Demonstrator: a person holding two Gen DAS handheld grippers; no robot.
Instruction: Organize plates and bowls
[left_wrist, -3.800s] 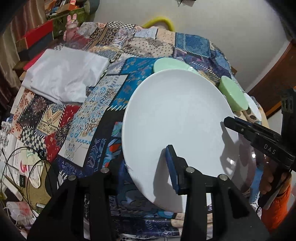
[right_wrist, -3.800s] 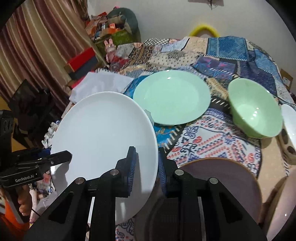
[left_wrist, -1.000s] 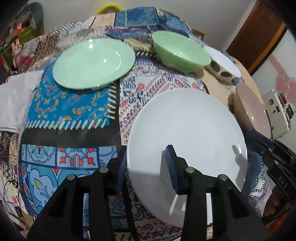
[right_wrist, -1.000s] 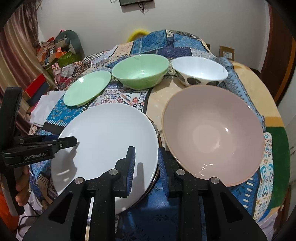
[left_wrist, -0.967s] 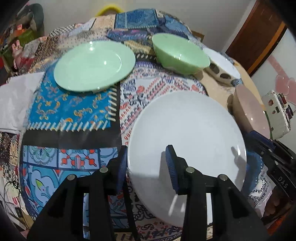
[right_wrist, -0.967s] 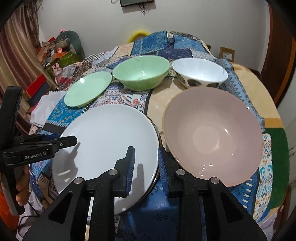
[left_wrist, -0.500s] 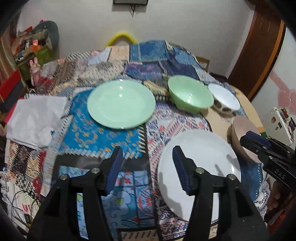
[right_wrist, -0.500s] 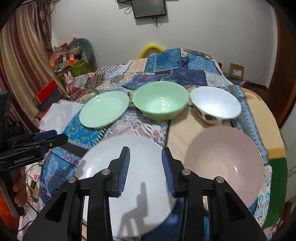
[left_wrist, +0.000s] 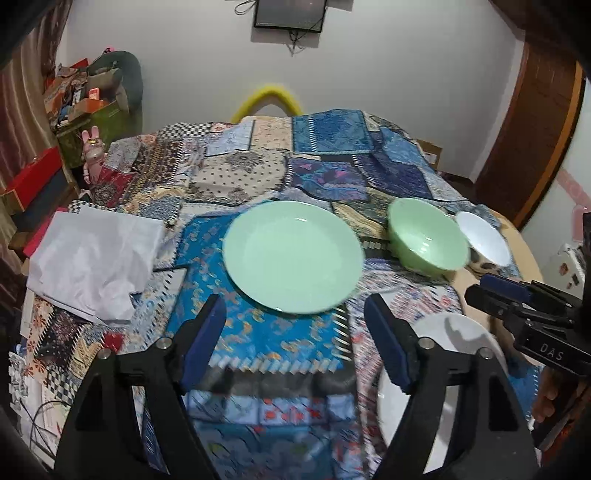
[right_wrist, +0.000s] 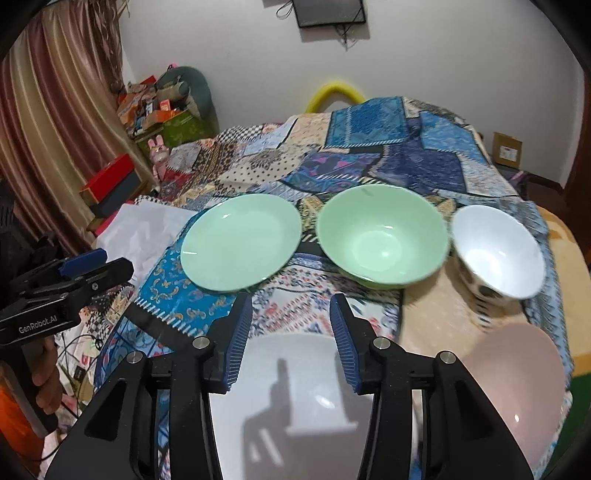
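The large white plate (right_wrist: 295, 398) lies flat on the table below my right gripper (right_wrist: 291, 339), whose jaws are opening with nothing between them. In the left wrist view that white plate (left_wrist: 454, 332) shows at the lower right. My left gripper (left_wrist: 295, 339) hangs above the patterned cloth, jaws opening wide and empty, just short of the green plate (left_wrist: 291, 254). The same green plate (right_wrist: 240, 245) lies beside a green bowl (right_wrist: 382, 240) and a white bowl (right_wrist: 496, 251). A pink bowl (right_wrist: 517, 387) stands right of the white plate.
A patchwork cloth (left_wrist: 332, 170) covers the round table. Crumpled white paper (left_wrist: 92, 258) lies at the left edge. Boxes and clutter (right_wrist: 155, 107) stand by the curtain at the far left. A hand (right_wrist: 44, 384) holds the left gripper's handle. A wooden door (left_wrist: 532, 140) is at the right.
Both grippers let go of the white plate, which now rests on the table. Both pulled back and up, and their jaws spread wider, the left more than the right.
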